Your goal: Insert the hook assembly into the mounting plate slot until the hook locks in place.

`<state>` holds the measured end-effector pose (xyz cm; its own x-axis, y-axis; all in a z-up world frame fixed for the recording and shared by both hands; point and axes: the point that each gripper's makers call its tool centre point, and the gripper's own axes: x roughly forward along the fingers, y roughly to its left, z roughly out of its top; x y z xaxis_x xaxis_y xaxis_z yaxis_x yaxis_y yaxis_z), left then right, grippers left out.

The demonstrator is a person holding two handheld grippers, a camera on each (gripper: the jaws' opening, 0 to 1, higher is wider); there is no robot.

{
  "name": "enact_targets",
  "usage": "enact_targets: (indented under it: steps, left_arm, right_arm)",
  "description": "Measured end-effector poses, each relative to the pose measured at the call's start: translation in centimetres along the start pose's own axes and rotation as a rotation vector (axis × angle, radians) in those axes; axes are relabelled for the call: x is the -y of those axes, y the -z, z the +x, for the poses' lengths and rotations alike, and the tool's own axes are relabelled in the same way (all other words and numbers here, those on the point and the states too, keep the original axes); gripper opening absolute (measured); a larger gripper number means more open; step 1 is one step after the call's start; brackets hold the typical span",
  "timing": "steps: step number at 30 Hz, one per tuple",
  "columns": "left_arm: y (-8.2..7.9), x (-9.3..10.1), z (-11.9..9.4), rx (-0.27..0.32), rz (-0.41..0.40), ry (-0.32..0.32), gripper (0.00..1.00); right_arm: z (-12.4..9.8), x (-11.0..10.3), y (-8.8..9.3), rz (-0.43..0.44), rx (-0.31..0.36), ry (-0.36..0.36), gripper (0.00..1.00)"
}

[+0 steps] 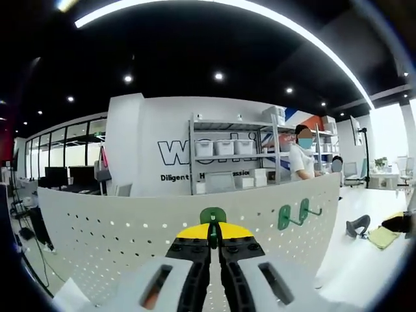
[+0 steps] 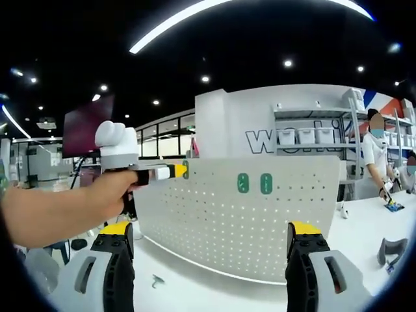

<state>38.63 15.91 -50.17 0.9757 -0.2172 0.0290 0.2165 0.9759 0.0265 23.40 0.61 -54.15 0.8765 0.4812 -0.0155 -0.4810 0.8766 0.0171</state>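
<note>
In the left gripper view my left gripper [image 1: 213,235] is shut on a green hook [image 1: 212,216], held against the upper edge of the white perforated mounting plate [image 1: 110,240]. Two more green hooks [image 1: 294,214] hang on the plate to the right. In the right gripper view my right gripper [image 2: 211,231] stands wide open with nothing between its jaws, facing the mounting plate [image 2: 260,221] from a distance. Two green hook bases [image 2: 254,183] show on that plate's face. A hand [image 2: 78,205] holds the left gripper [image 2: 175,171] at the plate's top left edge.
The plate stands upright on a white table [image 2: 214,289]. A small loose metal piece [image 2: 156,281] lies on the table in front of it. A black part [image 1: 357,225] and a yellow item [image 1: 382,236] lie on the table to the right. A person stands by shelves behind.
</note>
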Motion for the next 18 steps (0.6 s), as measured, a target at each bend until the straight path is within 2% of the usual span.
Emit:
enact_targets:
  steps: [18]
  left_arm:
    - [0.9, -0.8, 1.7, -0.001, -0.008, -0.051, 0.03]
  right_arm:
    - [0.9, 0.9, 0.8, -0.001, -0.018, -0.008, 1.0]
